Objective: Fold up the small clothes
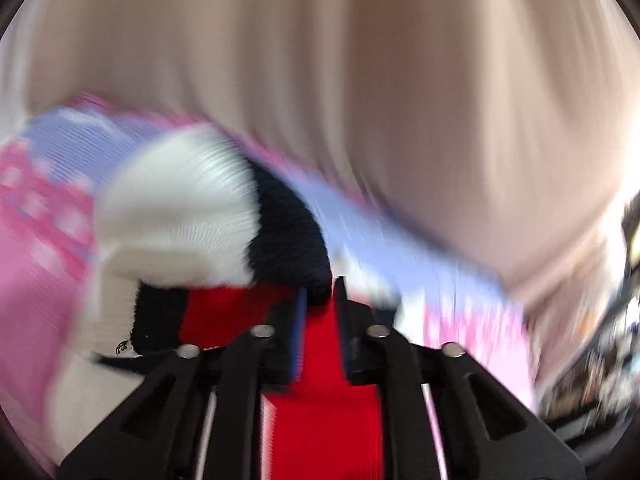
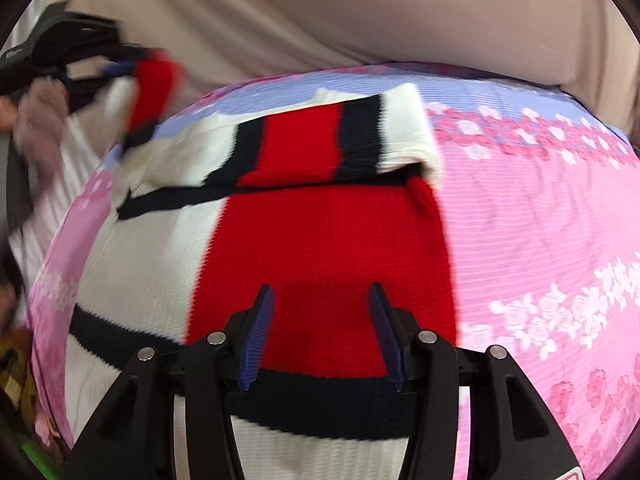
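A small knit sweater (image 2: 320, 236) in red, white and navy blocks lies on a pink and lilac floral bedspread (image 2: 540, 220). Its far sleeve is folded across the top. My left gripper (image 1: 320, 292) is shut on a red and navy part of the sweater (image 1: 288, 224) and holds it lifted; the view is blurred by motion. In the right wrist view the left gripper (image 2: 120, 68) shows at the upper left, carrying that sweater part above the bed. My right gripper (image 2: 320, 292) is open and empty, just above the sweater's red panel near its lower hem.
A beige fabric backdrop (image 2: 320, 12) rises behind the bed. The person's hand (image 2: 40, 120) holds the left gripper at the far left. Blurred clutter (image 1: 592, 344) lies beyond the bed's right edge in the left wrist view.
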### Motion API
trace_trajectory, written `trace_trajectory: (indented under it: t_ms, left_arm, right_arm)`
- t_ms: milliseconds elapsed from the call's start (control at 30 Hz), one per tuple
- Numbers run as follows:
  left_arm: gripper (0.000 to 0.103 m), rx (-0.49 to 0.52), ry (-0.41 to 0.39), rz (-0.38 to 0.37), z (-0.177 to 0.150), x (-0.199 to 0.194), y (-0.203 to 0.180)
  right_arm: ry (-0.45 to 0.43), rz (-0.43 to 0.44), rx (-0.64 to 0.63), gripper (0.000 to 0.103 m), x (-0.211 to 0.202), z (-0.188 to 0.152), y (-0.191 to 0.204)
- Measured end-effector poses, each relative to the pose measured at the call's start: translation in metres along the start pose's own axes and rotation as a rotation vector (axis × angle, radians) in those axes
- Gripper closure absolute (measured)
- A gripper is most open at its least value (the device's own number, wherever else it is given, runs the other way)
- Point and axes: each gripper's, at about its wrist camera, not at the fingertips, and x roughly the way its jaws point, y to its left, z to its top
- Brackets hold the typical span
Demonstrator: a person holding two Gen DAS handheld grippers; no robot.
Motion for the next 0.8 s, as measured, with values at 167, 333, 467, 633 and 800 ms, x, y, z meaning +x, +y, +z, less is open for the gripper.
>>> trace_trajectory:
  t_ms: [167, 333, 467, 633, 800]
  left_arm:
    - [0.064, 0.069, 0.11, 0.119, -0.074, 0.032, -0.017]
    - [0.063, -0.003, 0.099, 0.199, -0.082, 0.01, 0.024]
    - [0.058, -0.127, 0.058, 0.276, -0.07, -0.011, 0.076]
    - [0.058, -0.3, 0.033, 0.335, -0.053, -0.015, 0.144]
    - [0.059, -0.363, 0.029, 0.367, -0.048, -0.012, 0.174]
  right_arm:
    - [-0.049, -0.035, 0.029, 0.049, -0.014, 0.012, -0.03]
    - [-0.074, 0.031, 0.028, 0.049, 0.002, 0.046, -0.022]
    - [-0.113, 0.074, -0.11, 0.04, 0.029, 0.09, 0.032]
    - [-0.118, 0.067, -0.338, 0.039, 0.079, 0.121, 0.116]
    - [-0.046, 0.019, -0.462, 0.039, 0.132, 0.127, 0.168]
